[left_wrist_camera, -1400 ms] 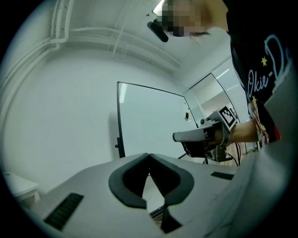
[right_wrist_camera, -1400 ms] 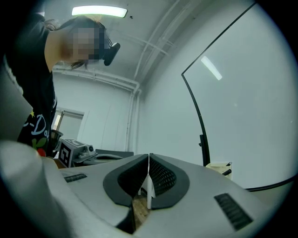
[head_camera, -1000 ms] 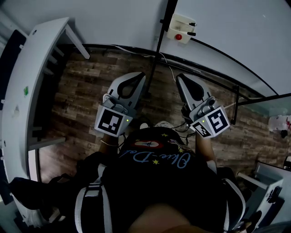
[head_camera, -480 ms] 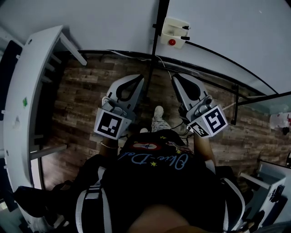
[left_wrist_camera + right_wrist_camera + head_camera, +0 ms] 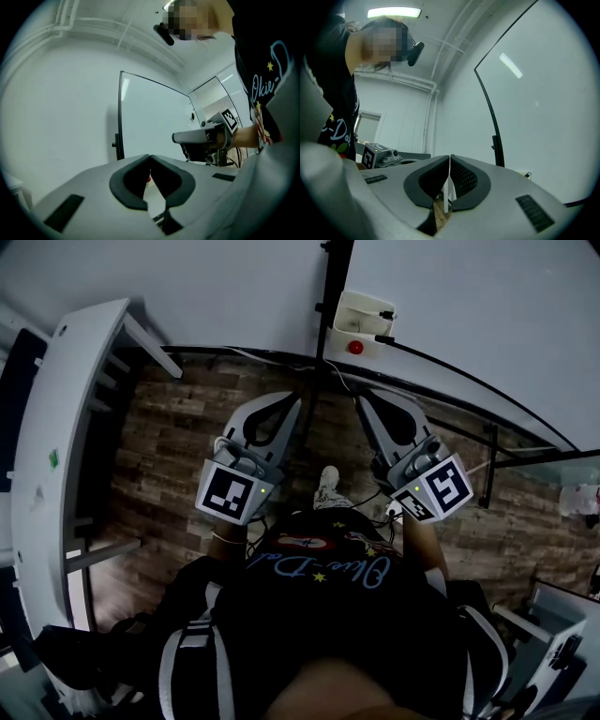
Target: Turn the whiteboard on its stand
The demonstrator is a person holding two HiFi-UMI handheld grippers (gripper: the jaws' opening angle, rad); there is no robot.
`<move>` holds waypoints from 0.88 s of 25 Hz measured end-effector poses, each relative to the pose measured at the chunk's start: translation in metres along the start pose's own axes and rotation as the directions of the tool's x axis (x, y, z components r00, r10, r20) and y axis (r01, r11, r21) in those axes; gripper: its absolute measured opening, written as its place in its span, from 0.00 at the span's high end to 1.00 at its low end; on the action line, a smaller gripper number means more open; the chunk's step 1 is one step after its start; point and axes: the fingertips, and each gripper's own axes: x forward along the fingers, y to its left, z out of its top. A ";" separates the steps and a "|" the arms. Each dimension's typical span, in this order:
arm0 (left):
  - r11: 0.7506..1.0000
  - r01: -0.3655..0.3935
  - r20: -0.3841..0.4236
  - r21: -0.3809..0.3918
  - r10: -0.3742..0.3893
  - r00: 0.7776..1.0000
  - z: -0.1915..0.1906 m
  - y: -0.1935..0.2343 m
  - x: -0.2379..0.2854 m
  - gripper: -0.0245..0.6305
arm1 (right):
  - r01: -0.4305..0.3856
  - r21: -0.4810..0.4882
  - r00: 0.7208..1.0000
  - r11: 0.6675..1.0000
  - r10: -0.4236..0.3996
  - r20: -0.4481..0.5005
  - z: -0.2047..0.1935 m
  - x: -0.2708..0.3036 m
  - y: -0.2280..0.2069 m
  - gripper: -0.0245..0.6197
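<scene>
The whiteboard (image 5: 469, 296) stands just ahead, a large white panel in a thin black frame. Its black upright post (image 5: 333, 296) carries a small white box with a red button (image 5: 361, 320). Both grippers point level at the foot of that post without touching it. My left gripper (image 5: 292, 401) is shut and holds nothing, a little left of the post. My right gripper (image 5: 361, 401) is shut too, just right of it. The left gripper view has the post (image 5: 121, 117) and the board (image 5: 154, 117) beyond the closed tips (image 5: 150, 157). From the right gripper (image 5: 449, 157), the frame edge (image 5: 487, 108) curves upward.
A white desk or shelf unit (image 5: 56, 427) runs along the left. The floor is wood plank (image 5: 169, 446). Black stand bars (image 5: 487, 456) and cables lie low on the right. White furniture (image 5: 562, 624) sits at the lower right. A shoe (image 5: 326, 486) shows between the grippers.
Both grippers and the person have moved forward toward the whiteboard's post. The white box with the red button now sits closer, just above the tips. Both grippers stay shut.
</scene>
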 end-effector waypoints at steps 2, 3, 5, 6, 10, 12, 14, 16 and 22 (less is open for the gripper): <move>1.000 -0.004 -0.003 -0.005 0.004 1.000 -0.002 0.004 0.006 0.95 | -0.007 0.007 1.000 1.000 0.007 0.000 -0.003 0.004 -0.007 0.93; 1.000 -0.004 -0.007 -0.005 0.004 1.000 -0.003 0.005 0.009 0.95 | -0.008 0.010 1.000 1.000 0.008 0.000 -0.004 0.005 -0.010 0.93; 1.000 0.000 -0.016 -0.005 0.000 1.000 -0.005 0.008 0.016 0.95 | -0.007 0.014 1.000 1.000 0.007 -0.002 -0.006 0.008 -0.018 0.93; 1.000 0.002 -0.021 -0.008 -0.002 1.000 -0.006 0.010 0.020 0.95 | -0.005 0.015 1.000 1.000 0.005 -0.003 -0.006 0.010 -0.022 0.93; 1.000 0.006 -0.028 -0.012 -0.007 1.000 -0.009 0.019 0.034 0.95 | -0.005 0.017 1.000 1.000 0.005 -0.001 -0.009 0.020 -0.036 0.93; 1.000 0.010 -0.027 -0.010 -0.011 1.000 -0.010 0.023 0.042 0.95 | -0.004 0.017 1.000 1.000 0.004 0.000 -0.009 0.023 -0.044 0.93; 1.000 0.015 -0.029 -0.006 -0.015 0.999 -0.010 0.026 0.050 0.95 | -0.003 0.019 1.000 1.000 0.003 0.004 -0.010 0.026 -0.052 0.93; 1.000 0.017 -0.033 -0.006 -0.017 0.999 -0.012 0.029 0.057 0.95 | -0.001 0.024 1.000 1.000 0.001 0.005 -0.011 0.028 -0.059 0.93; 1.000 0.015 -0.044 -0.004 -0.015 0.999 -0.017 0.038 0.077 0.95 | -0.002 0.029 1.000 1.000 0.002 -0.003 -0.016 0.035 -0.080 0.93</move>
